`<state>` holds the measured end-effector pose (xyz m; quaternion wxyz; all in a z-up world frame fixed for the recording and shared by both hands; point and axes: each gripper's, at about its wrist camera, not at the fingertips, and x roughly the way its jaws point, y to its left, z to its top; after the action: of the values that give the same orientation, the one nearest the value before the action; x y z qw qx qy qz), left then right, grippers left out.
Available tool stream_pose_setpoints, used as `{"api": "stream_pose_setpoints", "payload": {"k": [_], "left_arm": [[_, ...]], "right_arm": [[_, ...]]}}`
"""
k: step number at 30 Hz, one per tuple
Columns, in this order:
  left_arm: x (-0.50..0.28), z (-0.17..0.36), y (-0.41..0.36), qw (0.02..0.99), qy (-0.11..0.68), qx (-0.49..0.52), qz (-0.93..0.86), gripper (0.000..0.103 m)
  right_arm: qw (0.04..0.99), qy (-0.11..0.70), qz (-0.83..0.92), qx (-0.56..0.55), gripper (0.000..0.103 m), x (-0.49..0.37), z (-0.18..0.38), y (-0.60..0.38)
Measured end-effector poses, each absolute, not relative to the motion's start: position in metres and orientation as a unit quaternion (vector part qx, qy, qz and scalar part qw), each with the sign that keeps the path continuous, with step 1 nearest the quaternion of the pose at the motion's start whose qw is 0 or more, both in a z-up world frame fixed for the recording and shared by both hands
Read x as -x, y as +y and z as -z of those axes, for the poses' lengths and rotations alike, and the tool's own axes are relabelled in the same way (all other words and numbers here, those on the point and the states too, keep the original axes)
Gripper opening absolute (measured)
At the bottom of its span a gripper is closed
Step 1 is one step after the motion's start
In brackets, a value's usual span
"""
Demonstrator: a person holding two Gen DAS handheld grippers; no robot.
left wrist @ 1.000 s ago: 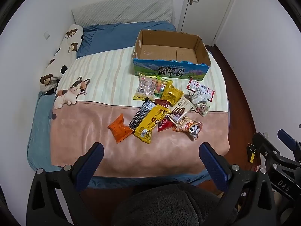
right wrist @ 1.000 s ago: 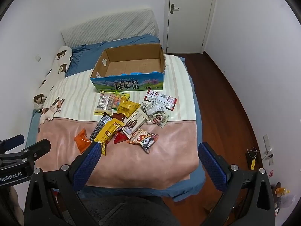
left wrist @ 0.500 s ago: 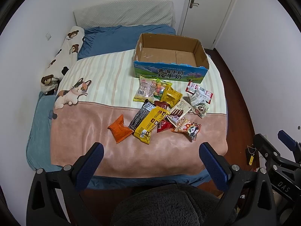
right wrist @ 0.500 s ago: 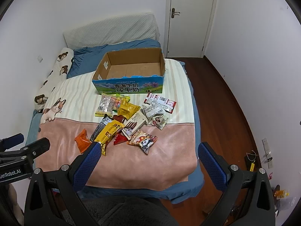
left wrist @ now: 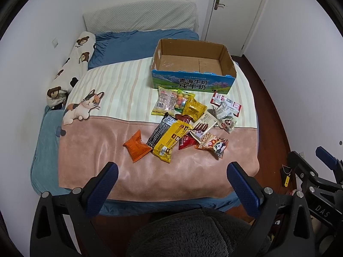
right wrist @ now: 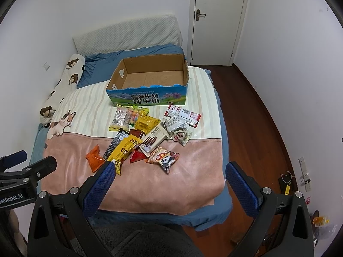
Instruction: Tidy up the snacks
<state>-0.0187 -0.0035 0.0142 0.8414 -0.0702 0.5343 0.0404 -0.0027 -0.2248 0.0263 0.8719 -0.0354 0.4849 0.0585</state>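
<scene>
Several snack packets lie in a loose heap mid-bed: an orange packet (left wrist: 136, 145) (right wrist: 95, 158), a long yellow bag (left wrist: 171, 140) (right wrist: 124, 150), a panda-print packet (left wrist: 214, 146) (right wrist: 165, 159) and a red-and-white packet (left wrist: 226, 105) (right wrist: 184, 114). Behind them stands an empty cardboard box (left wrist: 194, 84) (right wrist: 148, 98) with a blue printed front. My left gripper (left wrist: 172, 176) hovers open over the bed's near edge, well short of the heap. My right gripper (right wrist: 170, 175) is open too, equally far back, holding nothing.
The bed (left wrist: 85, 150) fills the room's left, with a bear-print bolster (left wrist: 70, 68) and a pillow (left wrist: 139, 17) by the wall. Wooden floor (right wrist: 257, 128) runs along the right to a closed door (right wrist: 216, 21). A dark fuzzy sleeve (left wrist: 193, 233) sits low in both views.
Both grippers have drawn back and tilted slightly upward, so the bed and snacks sit a little lower and smaller in view. Nothing on the bed has moved.
</scene>
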Motion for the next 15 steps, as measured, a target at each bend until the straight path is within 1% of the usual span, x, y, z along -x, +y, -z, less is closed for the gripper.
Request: {"api": "stream_pose_setpoints", "payload": {"k": [15], "left_arm": [[0.0241,-0.0177,-0.0086,0.842,0.534,0.066,-0.042,0.103]], "right_arm": [[0.874,0.479,-0.067,0.037,0.103,0.0066,-0.0291,-0.2213]]}}
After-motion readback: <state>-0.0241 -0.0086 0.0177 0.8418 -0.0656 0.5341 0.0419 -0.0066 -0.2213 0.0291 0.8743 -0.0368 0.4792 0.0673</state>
